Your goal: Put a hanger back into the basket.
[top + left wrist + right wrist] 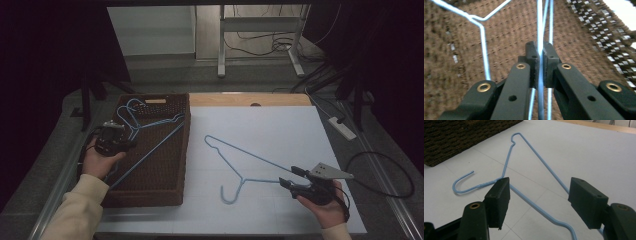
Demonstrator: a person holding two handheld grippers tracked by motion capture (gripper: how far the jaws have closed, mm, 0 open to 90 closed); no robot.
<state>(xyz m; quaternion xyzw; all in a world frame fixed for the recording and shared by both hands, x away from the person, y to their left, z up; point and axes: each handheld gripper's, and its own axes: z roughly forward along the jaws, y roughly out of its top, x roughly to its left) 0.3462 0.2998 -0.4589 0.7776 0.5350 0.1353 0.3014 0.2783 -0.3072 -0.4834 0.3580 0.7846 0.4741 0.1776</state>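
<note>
Left gripper (pixel 116 141), above the left half of the brown woven basket (pixel 165 185): jaws pinched together on a thin blue wire of one of the hangers in the basket (pixel 150 131), seen in the left gripper view with the wire (pixel 539 37) running between the closed pads over the basket's weave. Right of the basket, on the white board (pixel 280 130), lies a second blue hanger (pixel 245 162), flat, hook towards the person. Right gripper (pixel 291 178), well right of the basket: jaws spread wide, straddling the hanger's (pixel 534 157) end without gripping it.
</note>
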